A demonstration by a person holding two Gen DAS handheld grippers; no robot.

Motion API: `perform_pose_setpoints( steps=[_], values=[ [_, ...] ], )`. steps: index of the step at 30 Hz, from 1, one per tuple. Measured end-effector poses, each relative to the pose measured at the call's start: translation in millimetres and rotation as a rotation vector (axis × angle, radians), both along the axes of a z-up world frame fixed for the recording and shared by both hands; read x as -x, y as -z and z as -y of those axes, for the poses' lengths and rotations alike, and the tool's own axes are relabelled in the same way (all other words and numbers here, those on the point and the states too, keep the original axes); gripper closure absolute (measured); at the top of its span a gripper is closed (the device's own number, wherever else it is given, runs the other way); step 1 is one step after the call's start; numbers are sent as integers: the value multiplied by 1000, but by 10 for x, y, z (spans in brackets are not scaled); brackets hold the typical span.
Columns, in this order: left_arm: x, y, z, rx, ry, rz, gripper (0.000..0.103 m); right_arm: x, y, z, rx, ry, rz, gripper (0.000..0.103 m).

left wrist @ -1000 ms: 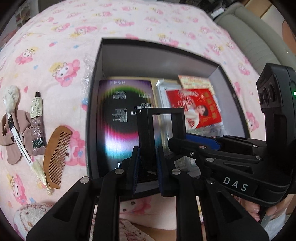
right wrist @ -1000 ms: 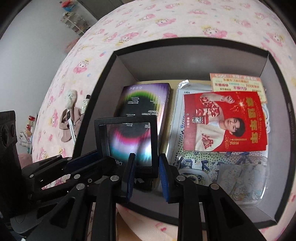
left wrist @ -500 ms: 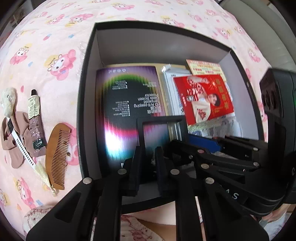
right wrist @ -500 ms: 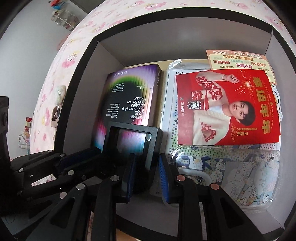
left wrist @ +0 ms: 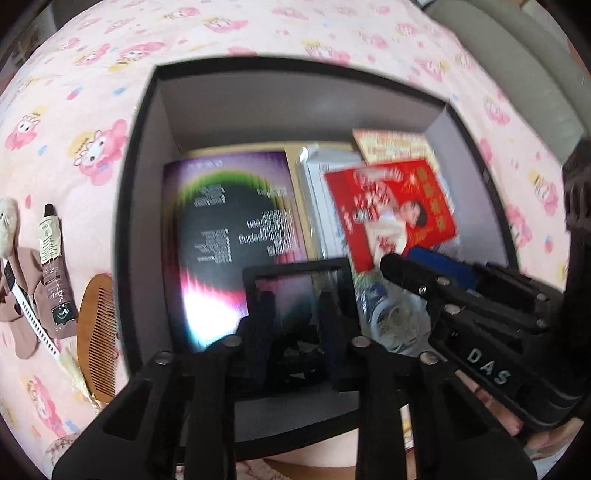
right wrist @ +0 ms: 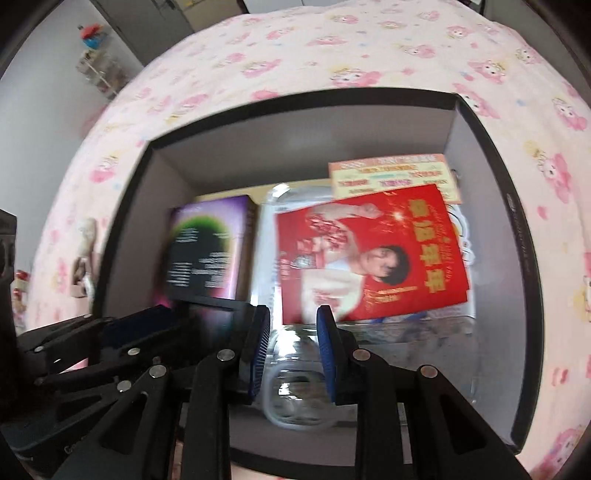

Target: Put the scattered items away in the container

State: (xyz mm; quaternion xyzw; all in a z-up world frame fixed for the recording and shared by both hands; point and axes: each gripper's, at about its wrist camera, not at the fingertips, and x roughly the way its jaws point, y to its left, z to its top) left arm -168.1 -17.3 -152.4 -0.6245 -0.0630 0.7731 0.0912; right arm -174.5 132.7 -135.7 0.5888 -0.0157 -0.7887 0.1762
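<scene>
Frame: I am looking at a small black square frame (left wrist: 300,291) with a clear pane, lying inside the black storage box (left wrist: 127,206), its far edge on the purple screen-protector package (left wrist: 229,229).
Handling: I am judging it light and stiff, with a slick pane that could scratch or crack; the black border is the place to take hold, squeezing across one rim, never the pane.
Left fingers: the left gripper (left wrist: 295,332) is showing its fingers spread, one on each side of the frame's near edge; blur is keeping me from telling whether either pad is touching it.
Right fingers: the right gripper (right wrist: 291,347) is hanging with fingers parted and nothing between them but the clear plastic case (right wrist: 295,384) below; the frame (right wrist: 218,303) is lying just left of its left finger.
Box contents: a red printed card (right wrist: 373,254) is resting on plastic sleeves beside the purple package.
Left to tidy: I am seeing a wooden comb (left wrist: 98,332), a cream tube (left wrist: 53,258) and a brown sock (left wrist: 22,288) lying on the pink bedsheet (left wrist: 258,33), outside the box's left wall.
</scene>
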Motion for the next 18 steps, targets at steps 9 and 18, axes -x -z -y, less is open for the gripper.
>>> perform_pose_setpoints(
  steps=[9,18],
  values=[
    [3,34,81,125,-21,32,88,-15,144,196,34,-69,64,80],
    [8,-233,283,25,-91,-79,88,-127,218,488,73,-171,120,80]
  ],
)
